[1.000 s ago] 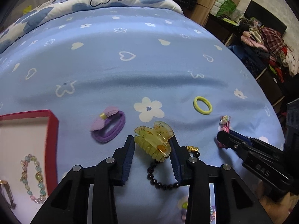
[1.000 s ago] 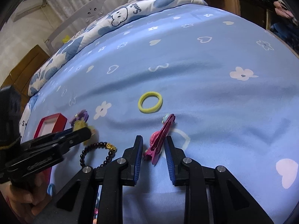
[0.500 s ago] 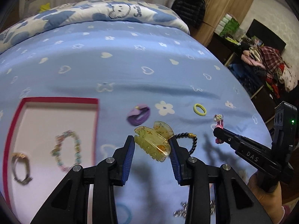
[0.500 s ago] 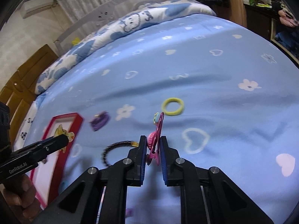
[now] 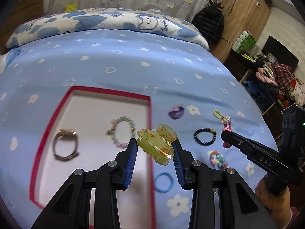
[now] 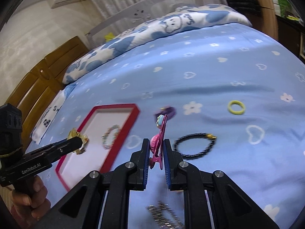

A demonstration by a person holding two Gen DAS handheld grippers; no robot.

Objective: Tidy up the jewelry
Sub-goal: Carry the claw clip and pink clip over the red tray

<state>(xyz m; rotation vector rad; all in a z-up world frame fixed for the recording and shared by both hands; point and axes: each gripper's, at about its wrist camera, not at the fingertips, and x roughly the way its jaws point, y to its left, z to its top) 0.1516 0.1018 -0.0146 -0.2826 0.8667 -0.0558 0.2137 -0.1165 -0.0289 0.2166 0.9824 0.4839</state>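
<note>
My left gripper [image 5: 154, 146] is shut on a yellow-green claw clip [image 5: 156, 146], held in the air over the right rim of the red-edged box [image 5: 89, 92]. Inside the box lie a watch [image 5: 65, 147] and a pastel bead bracelet [image 5: 122, 131]. My right gripper [image 6: 156, 149] is shut on a pink hair clip [image 6: 159, 143] with small charms, lifted above the blue sheet to the right of the box [image 6: 114, 106]. In the left wrist view that pink clip [image 5: 226, 126] sticks out of the right gripper [image 5: 225, 133].
On the sheet lie a purple bow tie [image 5: 176, 111], a yellow hair ring [image 5: 217, 113], a black bead bracelet [image 5: 205, 139], a colourful bead bunch [image 5: 217, 158] and a blue hair ring [image 5: 164, 182]. A silver chain [image 6: 164, 215] lies near. Pillows [image 5: 106, 22] lie beyond.
Both grippers rose and moved left toward the box. The right gripper shut on the pink clip and lifted it off the sheet. The left kept its hold on the claw clip.
</note>
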